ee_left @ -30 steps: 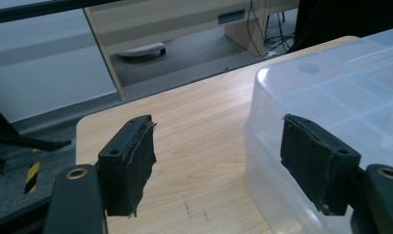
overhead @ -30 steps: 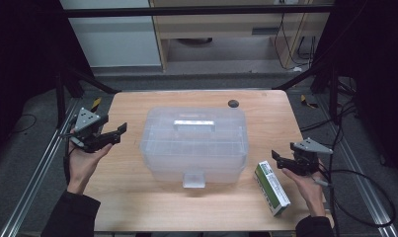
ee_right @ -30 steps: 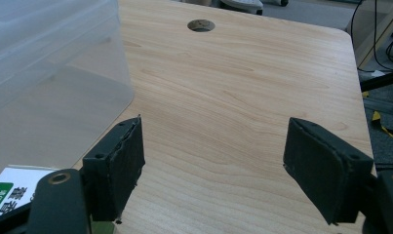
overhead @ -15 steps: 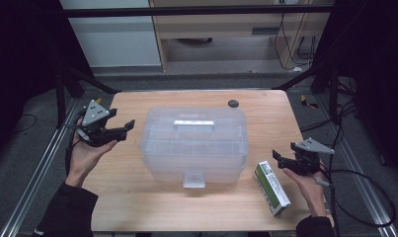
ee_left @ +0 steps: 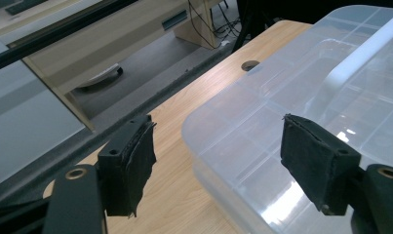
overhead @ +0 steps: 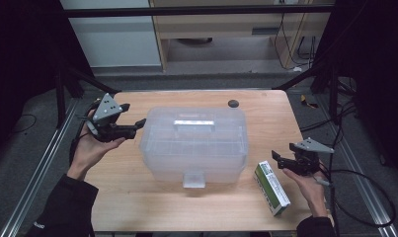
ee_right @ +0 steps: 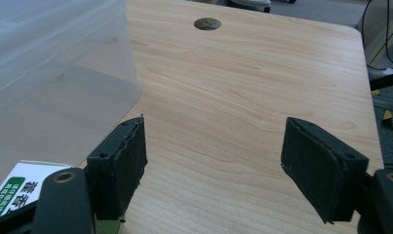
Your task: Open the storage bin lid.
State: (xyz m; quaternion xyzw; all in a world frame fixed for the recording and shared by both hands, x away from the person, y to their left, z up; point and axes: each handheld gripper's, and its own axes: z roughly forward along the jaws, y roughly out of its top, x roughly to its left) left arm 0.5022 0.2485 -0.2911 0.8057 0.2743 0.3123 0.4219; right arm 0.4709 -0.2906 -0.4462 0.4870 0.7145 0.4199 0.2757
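Left tongs (overhead: 136, 127): you hold them at the left end of the clear plastic box (overhead: 194, 143), tips at its upper left corner. In the left gripper view they (ee_left: 218, 168) stand wide open with nothing between the pads; one pad hangs over the bare table, the other over the corner of the lid.

Right tongs (overhead: 280, 160): you hold them near the right edge of the table (overhead: 137, 197), just above the far end of the green and white carton (overhead: 271, 186). In the right gripper view they (ee_right: 213, 170) are spread wide and empty, with bare wood between the pads.

Box: it sits in the middle of the table, lid on, handle (overhead: 194, 123) lying along the top, latch (overhead: 193, 178) facing your side.

Carton: it lies flat, just beside the box's front right corner, close to the table's front right corner.

Hole (overhead: 233, 103): a dark round hole lies in the tabletop behind the box, near the far edge.

Room on the left: a strip of bare wood runs between the box and the left edge, under your left hand (overhead: 88, 150).

Room on the right: open wood lies beyond the right tongs toward the far right corner.

Room in front: a broad band of bare table lies between the box and the near edge.
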